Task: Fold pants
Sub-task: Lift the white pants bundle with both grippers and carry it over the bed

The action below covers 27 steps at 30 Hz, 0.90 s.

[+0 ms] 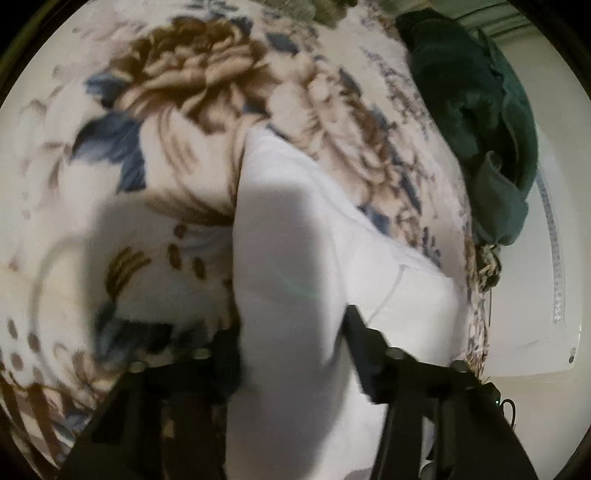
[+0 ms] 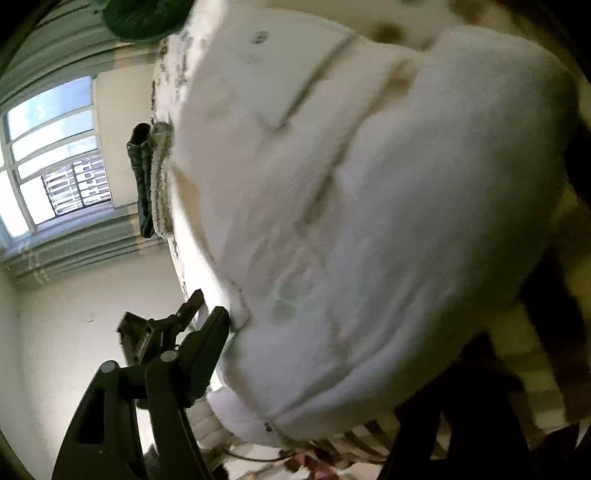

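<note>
White pants (image 1: 314, 258) lie on a floral blanket (image 1: 177, 110) and run from my left gripper toward the far middle. My left gripper (image 1: 295, 354) has a black finger on each side of the white cloth, which fills the gap between them. In the right wrist view the pants (image 2: 369, 203) fill most of the frame, with seams and a pocket line showing. My right gripper (image 2: 332, 354) shows one black finger (image 2: 207, 339) at the cloth's left edge; the other finger at the lower right is dark and mostly hidden behind the cloth.
A dark green garment (image 1: 472, 122) lies heaped at the blanket's far right edge, and shows at the top left of the right wrist view (image 2: 144, 18). A white wall (image 1: 535, 314) is beyond. A window (image 2: 51, 155) and a hanging dark sock (image 2: 144, 177) are at the left.
</note>
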Motion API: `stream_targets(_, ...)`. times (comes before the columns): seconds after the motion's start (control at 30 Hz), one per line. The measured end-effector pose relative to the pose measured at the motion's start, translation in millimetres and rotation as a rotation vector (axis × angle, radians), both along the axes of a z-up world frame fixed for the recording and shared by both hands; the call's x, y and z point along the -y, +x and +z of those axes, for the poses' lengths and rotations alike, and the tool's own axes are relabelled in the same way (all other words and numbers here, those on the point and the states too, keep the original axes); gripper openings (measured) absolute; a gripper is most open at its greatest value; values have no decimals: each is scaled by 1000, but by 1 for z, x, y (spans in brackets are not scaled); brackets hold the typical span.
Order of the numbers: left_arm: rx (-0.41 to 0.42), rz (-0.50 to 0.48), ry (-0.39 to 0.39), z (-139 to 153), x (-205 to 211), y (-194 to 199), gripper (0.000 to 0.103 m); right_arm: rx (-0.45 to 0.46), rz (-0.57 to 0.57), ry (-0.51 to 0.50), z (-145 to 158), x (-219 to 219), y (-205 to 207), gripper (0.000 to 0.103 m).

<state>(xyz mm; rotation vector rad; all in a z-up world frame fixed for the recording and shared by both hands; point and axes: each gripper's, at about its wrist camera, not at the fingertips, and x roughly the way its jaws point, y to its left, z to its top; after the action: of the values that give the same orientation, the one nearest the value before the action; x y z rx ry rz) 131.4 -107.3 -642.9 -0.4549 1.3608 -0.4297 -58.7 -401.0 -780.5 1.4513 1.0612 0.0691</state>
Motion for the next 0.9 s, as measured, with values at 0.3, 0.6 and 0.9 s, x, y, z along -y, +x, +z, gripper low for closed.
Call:
stream_targets(0.3, 33, 43, -57, 45, -9, -6, 31, 37, -47, -83, 57, -6, 1, 40)
stream_targets(0.6, 111, 109, -100, 152, -33, 22, 31, 135, 19, -123, 161, -4, 20, 38)
stream_targets(0.9, 246, 121, -161, 237, -68, 171, 31, 288, 36, -193, 274, -34, 148, 38)
